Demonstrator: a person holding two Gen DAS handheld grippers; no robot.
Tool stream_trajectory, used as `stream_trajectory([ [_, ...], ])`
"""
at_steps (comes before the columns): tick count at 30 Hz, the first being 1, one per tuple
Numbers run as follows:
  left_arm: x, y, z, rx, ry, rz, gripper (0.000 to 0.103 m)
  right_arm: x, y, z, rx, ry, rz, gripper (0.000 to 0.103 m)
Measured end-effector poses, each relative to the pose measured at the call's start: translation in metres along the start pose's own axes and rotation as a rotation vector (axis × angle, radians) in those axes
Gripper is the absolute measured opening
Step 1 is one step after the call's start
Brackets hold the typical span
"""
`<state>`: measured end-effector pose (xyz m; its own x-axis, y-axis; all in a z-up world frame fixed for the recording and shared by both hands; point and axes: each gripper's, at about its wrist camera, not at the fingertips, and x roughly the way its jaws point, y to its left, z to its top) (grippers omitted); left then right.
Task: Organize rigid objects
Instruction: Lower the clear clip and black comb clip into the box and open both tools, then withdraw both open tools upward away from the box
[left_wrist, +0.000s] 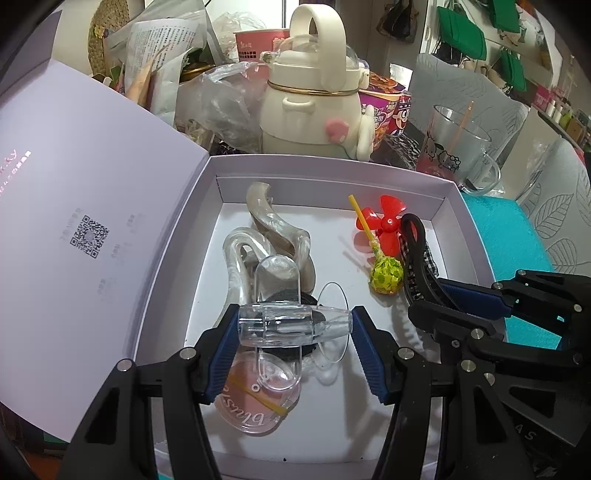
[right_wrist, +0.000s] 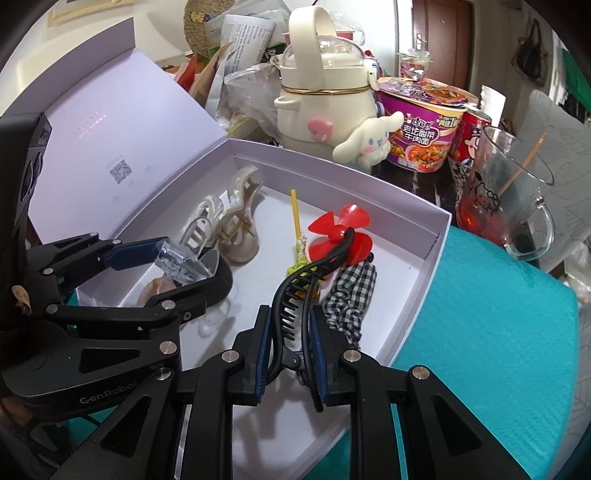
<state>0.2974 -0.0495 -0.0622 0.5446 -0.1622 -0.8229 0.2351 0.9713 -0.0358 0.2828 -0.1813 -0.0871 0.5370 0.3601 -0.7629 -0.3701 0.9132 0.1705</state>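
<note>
Over the open white box (left_wrist: 458, 206), the left tool (left_wrist: 293, 332) grips a clear plastic clip (left_wrist: 280, 325) crosswise between its blue pads. The right tool (right_wrist: 286, 354), nearly closed, pinches a black hair claw (right_wrist: 295, 291) beside a red propeller (right_wrist: 340, 236) and lollipop (left_wrist: 386, 275).

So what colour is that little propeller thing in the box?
The propeller is bright red, clearest in the left wrist view.

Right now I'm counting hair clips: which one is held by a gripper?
The black hair clip, pinched in the right gripper. The two pale clips lie loose in the box.
</note>
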Motion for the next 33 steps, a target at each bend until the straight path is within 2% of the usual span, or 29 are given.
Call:
stream_trajectory([
  [2, -0.002, 0.001, 0.001, -0.005, -0.005, 0.001, 0.059, -0.002, -0.001, 0.001, 0.004, -0.004, -0.005, 0.023],
  [4, -0.005, 0.002, 0.002, -0.003, -0.021, 0.004, 0.059, -0.006, -0.002, 0.001, 0.011, -0.013, -0.016, 0.032],
  [6, -0.008, 0.002, 0.004, -0.009, -0.026, -0.005, 0.059, -0.009, -0.003, 0.002, 0.015, -0.022, -0.014, 0.035],
  [9, -0.008, 0.004, 0.005, -0.032, -0.004, -0.026, 0.059, -0.014, -0.005, 0.003, 0.020, -0.033, -0.016, 0.035],
  [13, -0.008, 0.002, 0.005, -0.024, -0.002, 0.025, 0.060, -0.019, -0.008, 0.005, 0.022, -0.044, -0.022, 0.036],
  [16, -0.010, 0.003, 0.007, -0.034, -0.003, 0.024, 0.060, -0.021, -0.010, 0.006, 0.023, -0.052, -0.038, 0.036],
  [27, -0.036, 0.005, 0.011, -0.046, -0.047, 0.043, 0.060, -0.042, -0.009, 0.007, 0.020, -0.100, -0.048, 0.036],
  [33, -0.059, 0.002, 0.012, -0.043, -0.092, 0.079, 0.060, -0.073, -0.003, 0.009, 0.000, -0.175, -0.061, 0.037],
])
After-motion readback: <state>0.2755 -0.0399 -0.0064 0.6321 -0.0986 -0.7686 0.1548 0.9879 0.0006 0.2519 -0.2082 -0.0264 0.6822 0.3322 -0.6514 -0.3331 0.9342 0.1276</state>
